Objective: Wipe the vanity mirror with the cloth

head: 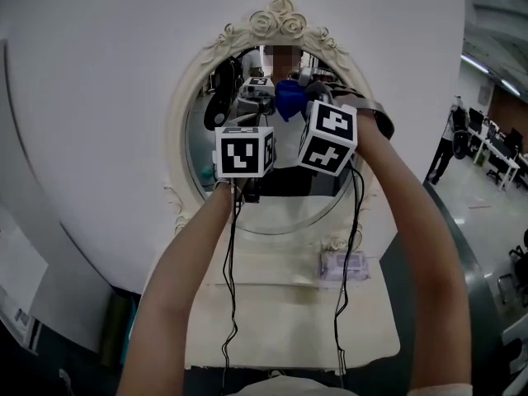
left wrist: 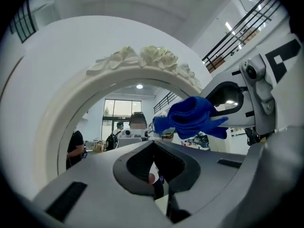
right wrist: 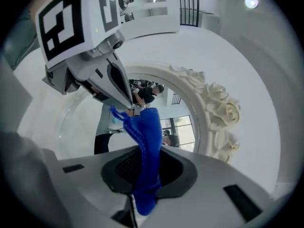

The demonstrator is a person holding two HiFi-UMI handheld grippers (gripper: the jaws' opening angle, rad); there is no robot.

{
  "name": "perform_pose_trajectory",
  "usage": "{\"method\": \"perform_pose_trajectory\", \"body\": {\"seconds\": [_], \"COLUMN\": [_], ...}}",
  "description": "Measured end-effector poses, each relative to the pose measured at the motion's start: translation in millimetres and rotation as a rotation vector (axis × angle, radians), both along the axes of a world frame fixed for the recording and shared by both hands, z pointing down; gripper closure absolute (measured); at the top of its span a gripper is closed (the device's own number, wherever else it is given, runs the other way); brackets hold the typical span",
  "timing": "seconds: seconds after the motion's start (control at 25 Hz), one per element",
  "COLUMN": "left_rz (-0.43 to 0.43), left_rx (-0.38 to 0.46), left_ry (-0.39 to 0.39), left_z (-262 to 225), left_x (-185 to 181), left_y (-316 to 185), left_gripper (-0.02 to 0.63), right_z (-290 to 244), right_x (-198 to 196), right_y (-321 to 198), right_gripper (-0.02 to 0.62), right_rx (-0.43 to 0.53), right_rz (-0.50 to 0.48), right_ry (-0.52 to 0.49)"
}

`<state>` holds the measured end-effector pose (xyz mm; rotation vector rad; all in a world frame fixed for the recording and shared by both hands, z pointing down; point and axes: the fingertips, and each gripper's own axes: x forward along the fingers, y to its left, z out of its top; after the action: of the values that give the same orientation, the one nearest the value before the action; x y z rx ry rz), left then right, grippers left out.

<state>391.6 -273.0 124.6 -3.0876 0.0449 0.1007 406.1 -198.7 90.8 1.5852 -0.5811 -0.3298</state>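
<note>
An oval vanity mirror [head: 239, 196] in a white ornate frame [head: 280, 19] topped with roses hangs on the white wall. My right gripper [right wrist: 142, 175] is shut on a blue cloth [right wrist: 148, 141], which it holds up at the upper part of the glass. The same blue cloth [head: 289, 99] shows in the head view just left of the right marker cube [head: 328, 137]. My left gripper [left wrist: 159, 175] is shut with nothing between its jaws, just left of the cloth [left wrist: 192, 118]. Its marker cube [head: 244, 151] sits in front of the glass. Whether the cloth touches the glass I cannot tell.
Below the mirror stands a cream vanity top [head: 272, 304] with a small packet [head: 344, 265] on its right side. Black cables [head: 231, 287] hang from both grippers. A person [head: 450, 143] stands far off on the right among desks.
</note>
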Motion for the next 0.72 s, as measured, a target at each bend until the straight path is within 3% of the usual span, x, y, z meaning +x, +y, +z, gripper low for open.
{"method": "perform_pose_trajectory", "body": {"seconds": [0.32, 0.56, 0.72], "left_rz": [0.002, 0.016, 0.027], "left_rx": [0.035, 0.027, 0.026], "left_ry": [0.054, 0.035, 0.013], "left_z": [-45.3, -28.2, -8.5], "left_x": [5.4, 15.5, 19.6], "left_y": [15.8, 19.0, 21.5], "left_gripper": [0.602, 0.603, 0.602], "right_z": [-24.9, -24.5, -12.1], "right_x": [10.5, 18.8, 21.6], "right_y": [8.6, 12.1, 15.1], "right_gripper": [0.523, 0.523, 0.523], "right_rx": [-0.018, -0.049, -0.047], "right_rz": [0.016, 0.015, 0.010], "right_ry": [0.109, 0.189, 0.168]}}
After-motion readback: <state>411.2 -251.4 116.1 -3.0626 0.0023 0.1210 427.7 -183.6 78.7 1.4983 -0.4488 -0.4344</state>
